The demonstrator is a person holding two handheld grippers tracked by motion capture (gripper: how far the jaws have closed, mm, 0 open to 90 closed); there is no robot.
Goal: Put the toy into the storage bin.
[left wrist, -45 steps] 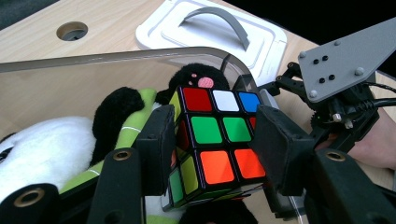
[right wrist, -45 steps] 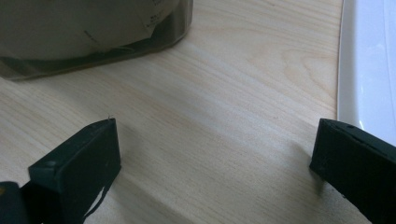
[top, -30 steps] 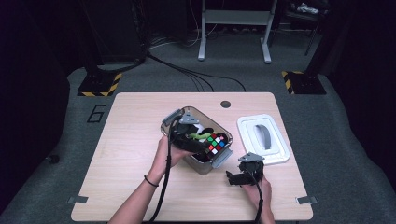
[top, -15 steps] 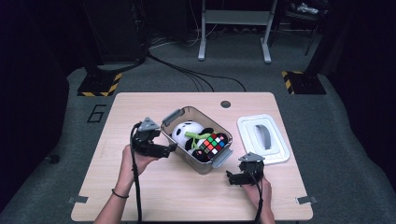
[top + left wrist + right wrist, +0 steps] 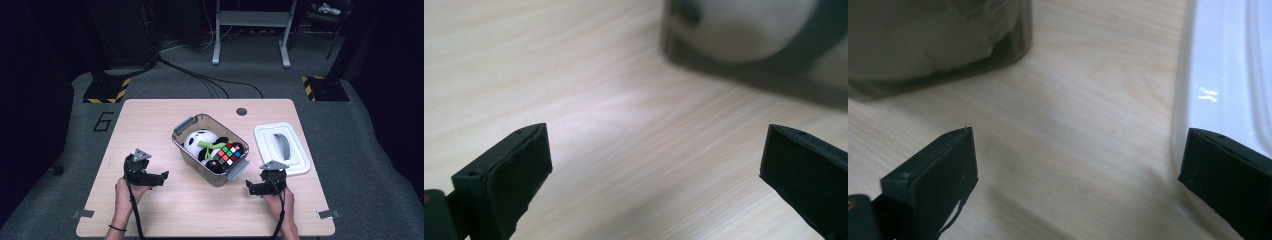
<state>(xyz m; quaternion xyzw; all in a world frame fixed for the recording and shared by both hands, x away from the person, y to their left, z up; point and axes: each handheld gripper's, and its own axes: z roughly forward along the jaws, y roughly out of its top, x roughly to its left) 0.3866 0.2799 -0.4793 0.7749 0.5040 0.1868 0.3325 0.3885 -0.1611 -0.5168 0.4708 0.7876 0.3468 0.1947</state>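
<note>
My left gripper [image 5: 161, 176] sits low over the table [image 5: 150, 120] near its front-left part, well left of the clear plastic bin [image 5: 192, 150]; its jaws have just been opening and stand wide with bare wood between them. The bin rests mid-table, holding a plush panda [image 5: 200, 141] and a Rubik's cube [image 5: 227, 153]. My right gripper [image 5: 250, 188] waits by the front-right edge, jaws spread and empty, between the bin and the white lid [image 5: 265, 137].

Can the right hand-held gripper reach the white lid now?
Probably yes: the right hand-held gripper stands open beside the white lid, with bare table between them.
</note>
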